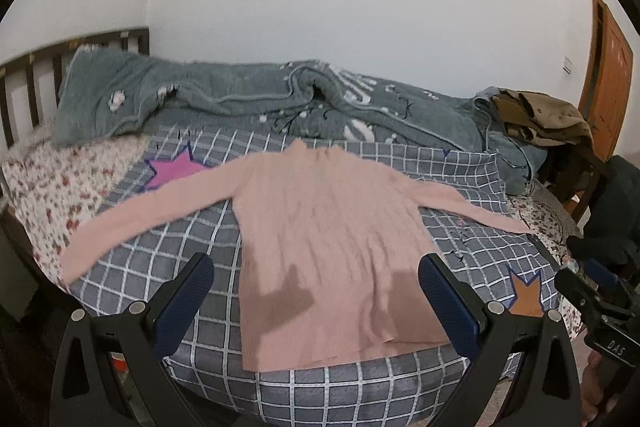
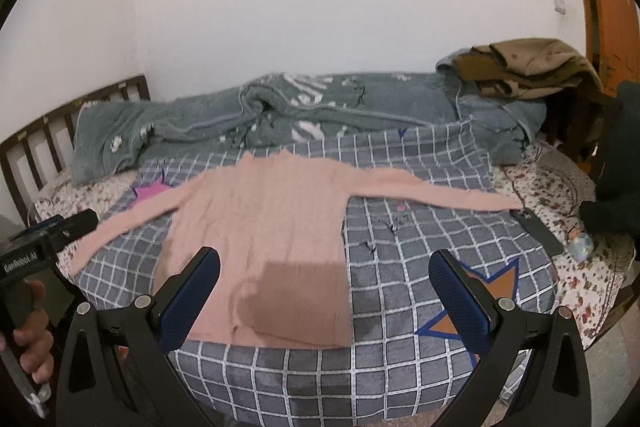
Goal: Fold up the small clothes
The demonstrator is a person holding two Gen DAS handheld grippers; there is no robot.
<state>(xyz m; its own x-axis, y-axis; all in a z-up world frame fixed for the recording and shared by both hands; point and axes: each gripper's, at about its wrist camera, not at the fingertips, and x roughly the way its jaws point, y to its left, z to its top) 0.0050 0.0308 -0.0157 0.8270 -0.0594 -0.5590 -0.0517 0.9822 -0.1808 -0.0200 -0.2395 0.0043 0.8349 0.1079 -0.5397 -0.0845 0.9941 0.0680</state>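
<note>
Pink sweater (image 1: 320,239) lies flat, front up, sleeves spread wide, on the checked blanket (image 1: 192,239) covering the bed. Left tool (image 1: 316,291) released, jaws wide, hovering above the hem. Right tool (image 2: 324,287) likewise released, empty, over the sweater's lower right. Crumpled grey quilt (image 2: 280,111) behind.

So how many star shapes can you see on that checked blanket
2. A pink star lies beyond the pink sweater's left sleeve, toward the headboard. An orange star sits near the front edge, right of the sweater's hem. The sweater or grey quilt may hide more.
</note>
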